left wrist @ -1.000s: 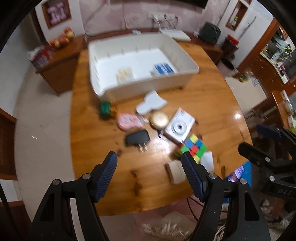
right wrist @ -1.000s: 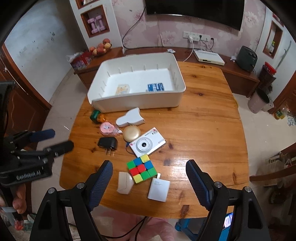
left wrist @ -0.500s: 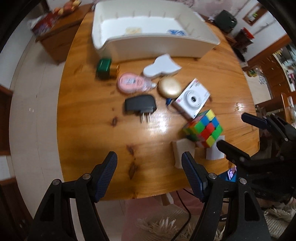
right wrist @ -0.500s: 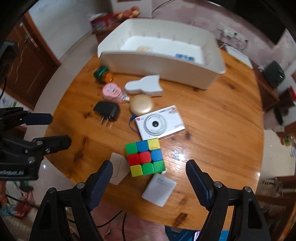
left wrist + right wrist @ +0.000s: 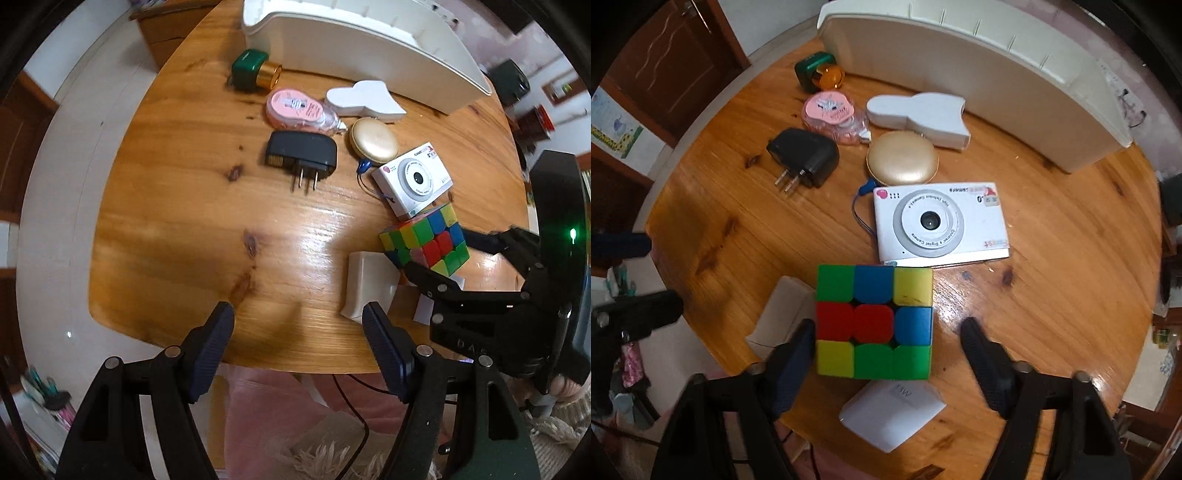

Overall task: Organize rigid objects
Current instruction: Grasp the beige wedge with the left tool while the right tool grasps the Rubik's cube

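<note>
A colourful puzzle cube (image 5: 874, 322) sits on the round wooden table (image 5: 1052, 258), between the fingers of my open right gripper (image 5: 888, 341), whose left fingertip (image 5: 798, 347) is close beside it. The cube also shows in the left wrist view (image 5: 424, 240), with the right gripper (image 5: 454, 258) around it. My left gripper (image 5: 297, 325) is open and empty over the table's near edge, beside a cream box (image 5: 365, 288). A white camera (image 5: 938, 223), gold compact (image 5: 901, 158), black plug adapter (image 5: 805, 157), pink tape dispenser (image 5: 831, 110), white case (image 5: 919, 118) and green-gold item (image 5: 818, 72) lie beyond.
A large white bin (image 5: 979, 66) stands at the far side of the table, seen too in the left wrist view (image 5: 362, 48). A white charger block (image 5: 892, 410) lies at the near edge under the cube. A cream box (image 5: 783, 314) lies left of the cube.
Both grippers have moved down and forward toward the table. The right gripper now has its fingers on either side of the puzzle cube. Both stay open.
</note>
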